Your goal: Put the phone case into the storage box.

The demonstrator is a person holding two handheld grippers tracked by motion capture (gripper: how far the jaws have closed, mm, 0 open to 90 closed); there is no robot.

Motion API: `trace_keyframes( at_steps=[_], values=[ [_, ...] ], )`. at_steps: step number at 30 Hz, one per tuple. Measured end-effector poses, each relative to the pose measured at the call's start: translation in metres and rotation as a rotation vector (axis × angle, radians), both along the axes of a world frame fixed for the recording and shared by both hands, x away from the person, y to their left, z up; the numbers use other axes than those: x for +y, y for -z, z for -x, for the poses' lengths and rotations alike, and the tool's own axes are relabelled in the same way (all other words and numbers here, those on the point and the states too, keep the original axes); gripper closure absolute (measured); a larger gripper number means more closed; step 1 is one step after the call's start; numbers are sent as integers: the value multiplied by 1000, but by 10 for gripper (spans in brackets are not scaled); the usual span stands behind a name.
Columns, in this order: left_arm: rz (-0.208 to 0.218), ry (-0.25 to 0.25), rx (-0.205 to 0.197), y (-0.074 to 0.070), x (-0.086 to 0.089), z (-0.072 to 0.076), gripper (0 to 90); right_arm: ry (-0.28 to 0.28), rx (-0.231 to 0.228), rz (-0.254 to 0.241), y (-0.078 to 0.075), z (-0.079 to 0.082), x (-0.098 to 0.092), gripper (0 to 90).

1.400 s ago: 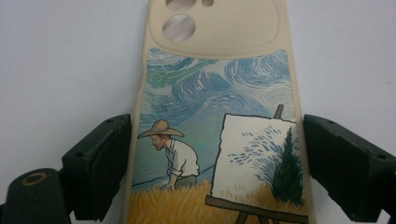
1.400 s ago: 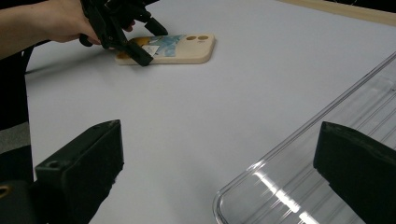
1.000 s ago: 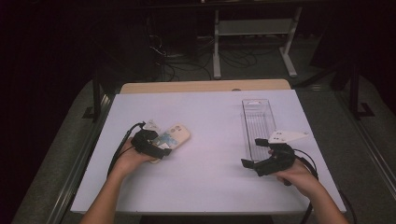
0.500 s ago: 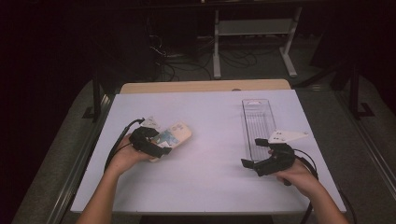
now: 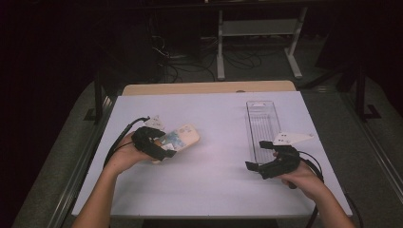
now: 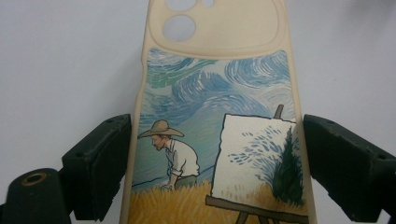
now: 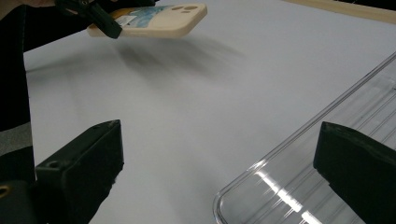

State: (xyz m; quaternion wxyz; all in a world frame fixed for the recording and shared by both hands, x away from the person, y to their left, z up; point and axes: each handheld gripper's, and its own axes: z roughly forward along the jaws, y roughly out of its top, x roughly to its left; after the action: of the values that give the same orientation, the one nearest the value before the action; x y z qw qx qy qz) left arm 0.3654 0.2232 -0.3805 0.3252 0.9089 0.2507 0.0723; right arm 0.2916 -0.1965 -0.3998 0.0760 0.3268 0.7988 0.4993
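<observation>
Currently the left gripper [image 5: 161,147] is closed on the long edges of a phone case [image 6: 219,135] and holds it lifted a little above the white tabletop [image 5: 214,180], on its left part. The right gripper [image 5: 260,161] has its jaws wide apart and holds nothing, just beside the near end of a clear tray [image 5: 262,121]. I judge the smooth, bendable case could slip or buckle out of this narrow grip.

Cream phone case [image 6: 219,126] with painted wheat-field artist scene, raised off the table, camera cutouts forward.
</observation>
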Motion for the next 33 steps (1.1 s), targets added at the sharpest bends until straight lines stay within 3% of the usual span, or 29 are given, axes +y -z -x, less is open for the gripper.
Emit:
trace_keyframes(
  at_steps=[6,14,23,33],
  values=[
    [12,63,-7,-12,-8,-2,108,-1,-2,2,0,0,0,12],
    [-4,148,-24,-24,-23,-4,108,-3,-1,1,0,0,0,12],
    [-2,239,-40,-29,-40,-4,109,-3,0,-2,0,0,0,12],
    [1,328,-17,-29,-54,-3,108,1,1,-6,0,0,0,12]
  ],
)
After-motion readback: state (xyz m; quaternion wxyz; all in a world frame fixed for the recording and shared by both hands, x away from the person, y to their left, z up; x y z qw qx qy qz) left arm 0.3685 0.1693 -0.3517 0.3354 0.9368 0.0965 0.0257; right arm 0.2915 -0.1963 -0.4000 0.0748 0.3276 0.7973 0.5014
